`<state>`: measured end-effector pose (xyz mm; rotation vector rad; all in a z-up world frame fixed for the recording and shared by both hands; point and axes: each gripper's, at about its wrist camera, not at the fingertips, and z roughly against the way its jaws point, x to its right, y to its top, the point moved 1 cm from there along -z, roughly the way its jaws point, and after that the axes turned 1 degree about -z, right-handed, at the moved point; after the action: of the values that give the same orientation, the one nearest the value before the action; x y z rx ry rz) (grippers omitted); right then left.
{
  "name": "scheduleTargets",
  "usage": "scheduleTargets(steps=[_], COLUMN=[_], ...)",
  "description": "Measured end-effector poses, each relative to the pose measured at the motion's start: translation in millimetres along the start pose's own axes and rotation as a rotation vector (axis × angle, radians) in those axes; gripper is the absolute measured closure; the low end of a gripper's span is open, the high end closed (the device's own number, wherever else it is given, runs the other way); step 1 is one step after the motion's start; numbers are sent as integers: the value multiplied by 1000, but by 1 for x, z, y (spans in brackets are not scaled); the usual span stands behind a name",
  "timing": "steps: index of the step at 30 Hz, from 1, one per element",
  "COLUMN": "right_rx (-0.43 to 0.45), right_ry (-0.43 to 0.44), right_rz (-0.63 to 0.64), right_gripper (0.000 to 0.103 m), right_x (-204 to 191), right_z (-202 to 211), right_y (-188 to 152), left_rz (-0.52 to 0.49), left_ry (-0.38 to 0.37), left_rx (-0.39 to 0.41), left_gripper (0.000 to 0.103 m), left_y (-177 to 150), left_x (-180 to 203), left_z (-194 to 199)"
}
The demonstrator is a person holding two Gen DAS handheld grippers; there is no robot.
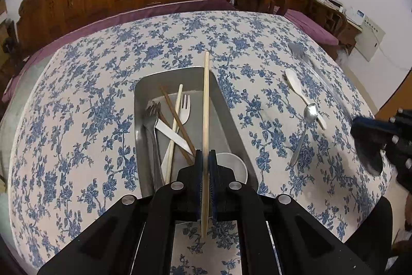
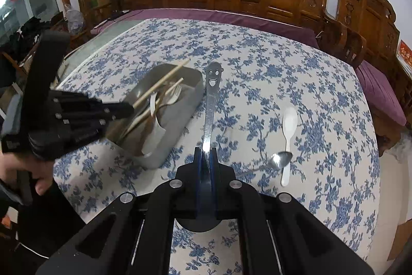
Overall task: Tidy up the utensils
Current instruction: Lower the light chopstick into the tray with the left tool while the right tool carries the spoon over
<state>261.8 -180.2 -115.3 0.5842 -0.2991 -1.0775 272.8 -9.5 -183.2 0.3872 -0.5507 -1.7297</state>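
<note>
The left hand-held gripper [image 1: 205,159] clamps a pale chopstick [image 1: 206,105] above the metal tray [image 1: 144,94]; the right hand-held gripper [image 2: 206,156] pinches a smiley-handled utensil [image 2: 211,99] beside it.

Left tongs [image 1: 205,159]: matte black angular frame, blue ribbed pads [image 1: 198,172], round silver screw heads on linkage arms. Right tongs [image 2: 205,156]: same black frame, blue pads, silver screws. Hand [image 2: 38,172] on black grip; small screws along side plates.
</note>
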Motion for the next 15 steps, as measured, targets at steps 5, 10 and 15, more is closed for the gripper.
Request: scheduleTargets(steps=[5,10,15], right_rx=[-10,-20,-43], right_ry=[9,26,38], right_rz=[6,-2,-2], right_gripper=[96,96,96], right_x=[-5,-9,-13], right_z=[-3,-11,-24], right_y=[18,30,40], left_rz=[10,18,49], left_ry=[-2,-2,-18], left_rx=[-25,-43,-52], left_gripper=[99,99,99], left_y=[0,-1,1], left_x=[-13,-27,-39], left_z=[-6,-9,-17])
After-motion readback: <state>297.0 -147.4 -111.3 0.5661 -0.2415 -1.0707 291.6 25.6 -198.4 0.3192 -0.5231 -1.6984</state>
